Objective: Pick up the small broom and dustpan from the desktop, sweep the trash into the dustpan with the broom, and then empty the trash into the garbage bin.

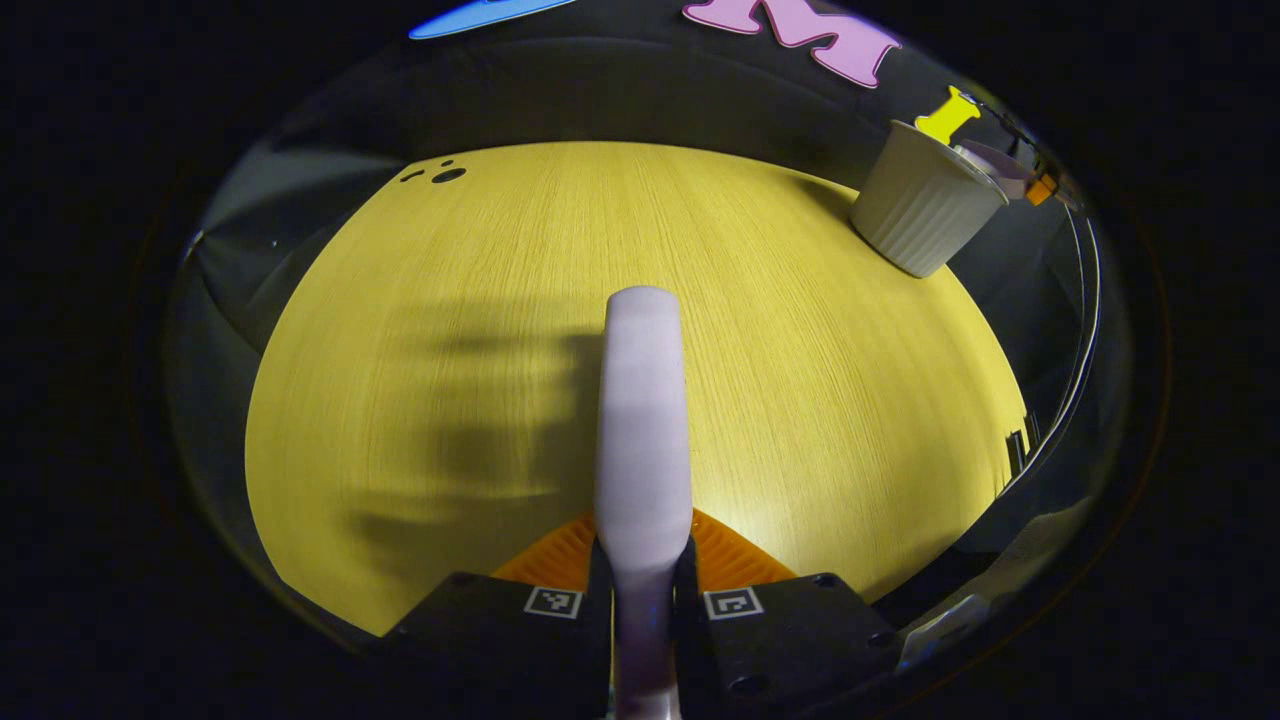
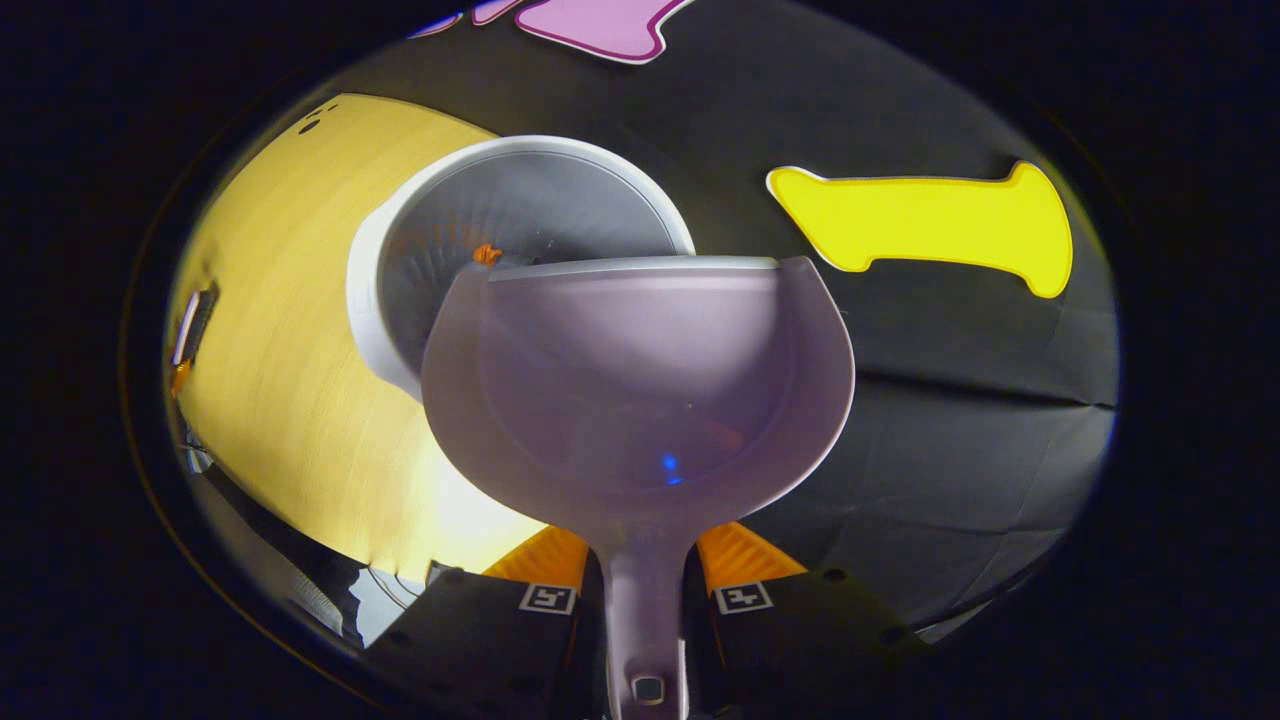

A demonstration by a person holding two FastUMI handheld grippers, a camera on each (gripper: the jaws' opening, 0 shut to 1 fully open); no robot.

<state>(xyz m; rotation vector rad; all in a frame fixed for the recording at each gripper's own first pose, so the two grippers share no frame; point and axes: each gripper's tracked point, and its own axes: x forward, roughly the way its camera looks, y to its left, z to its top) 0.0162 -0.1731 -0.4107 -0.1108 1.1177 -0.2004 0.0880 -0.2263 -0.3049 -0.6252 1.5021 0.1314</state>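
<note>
- Left gripper view: my left gripper (image 1: 642, 580) is clamped on the pale handle of the small broom (image 1: 642, 420), both fingers pressing its sides. The handle runs forward from the fingers over the middle of the desktop (image 1: 420, 330). I cannot see the bristle end from here.
- The desktop under the broom looks swept: I make out no loose trash on the wood, only shadow. A few dark marks sit near its far left corner, too small to tell what they are.
- The garbage bin (image 1: 925, 205), pale and ribbed, stands at the far right corner of the desktop, with the dustpan's edge just over its rim.
- Right gripper view: my right gripper (image 2: 645, 590) is closed tight on the dustpan (image 2: 640, 380) by its handle, a finger on each side. The pan is tipped with its front lip over the mouth of the garbage bin (image 2: 400, 330), which stands by the desktop's edge (image 2: 280, 350).
- A small orange scrap (image 2: 487, 254) shows at the pan's lip, against the bin's inner wall; whether it is falling or lying there I cannot tell.
- My judgement: picking up and sweeping are done and the emptying is under way, near its end. What is left is to make sure the pan is fully shed.
</note>
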